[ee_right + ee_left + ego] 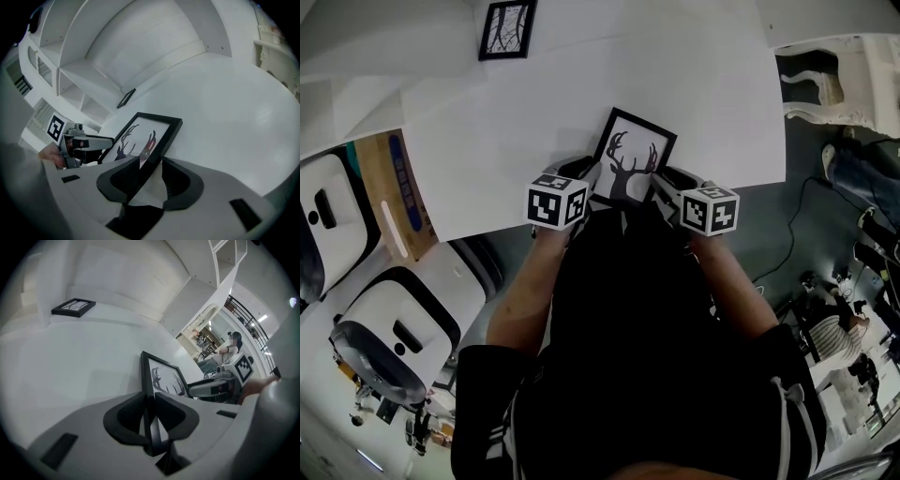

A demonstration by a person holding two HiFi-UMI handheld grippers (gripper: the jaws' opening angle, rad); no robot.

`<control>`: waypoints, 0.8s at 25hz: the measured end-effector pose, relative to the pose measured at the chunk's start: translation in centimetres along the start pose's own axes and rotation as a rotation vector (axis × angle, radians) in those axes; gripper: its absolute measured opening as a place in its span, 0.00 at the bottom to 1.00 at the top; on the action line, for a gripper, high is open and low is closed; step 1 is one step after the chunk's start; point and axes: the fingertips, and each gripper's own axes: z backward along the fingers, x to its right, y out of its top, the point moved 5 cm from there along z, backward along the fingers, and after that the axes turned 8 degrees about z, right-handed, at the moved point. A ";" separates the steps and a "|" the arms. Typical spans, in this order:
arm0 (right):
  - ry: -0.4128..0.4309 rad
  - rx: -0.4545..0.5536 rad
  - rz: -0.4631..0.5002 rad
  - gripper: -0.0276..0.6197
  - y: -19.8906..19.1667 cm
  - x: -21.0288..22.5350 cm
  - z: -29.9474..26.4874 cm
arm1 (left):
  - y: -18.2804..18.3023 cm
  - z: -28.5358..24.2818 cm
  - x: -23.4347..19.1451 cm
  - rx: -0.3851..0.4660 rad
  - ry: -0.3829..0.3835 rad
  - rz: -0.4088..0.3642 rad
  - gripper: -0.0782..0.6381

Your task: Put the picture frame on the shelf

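Note:
A black picture frame (630, 157) with a deer-antler print stands tilted on the white tabletop (712, 84), between my two grippers. My left gripper (586, 178) is shut on the frame's left edge; in the left gripper view the pads (133, 416) press both sides of the black rim (149, 380). My right gripper (667, 183) is at the frame's right edge. In the right gripper view the frame (140, 136) lies between the jaws of that gripper (150, 180), and a gap shows beside the right pad. White shelves (70, 70) rise behind the table.
A second black frame (507, 30) lies flat at the table's far side, also visible as a small frame (73, 307) in the left gripper view. A cardboard box (394, 192) and white machines (394, 319) stand at the left. White carved furniture (839, 84) is at the right.

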 end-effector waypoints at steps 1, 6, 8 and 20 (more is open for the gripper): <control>0.006 0.003 -0.010 0.27 0.0 -0.1 0.1 | 0.0 0.1 0.0 0.001 0.000 0.000 0.21; 0.060 0.016 -0.121 0.27 -0.4 0.3 0.3 | 0.0 0.2 -0.1 0.005 -0.001 0.011 0.21; 0.079 0.010 -0.164 0.27 -1.1 0.7 0.3 | -0.1 0.1 -0.2 0.001 -0.003 0.015 0.21; 0.055 0.004 0.032 0.27 -0.2 -1.1 0.1 | -0.4 -0.1 -0.3 -0.028 0.020 -0.043 0.21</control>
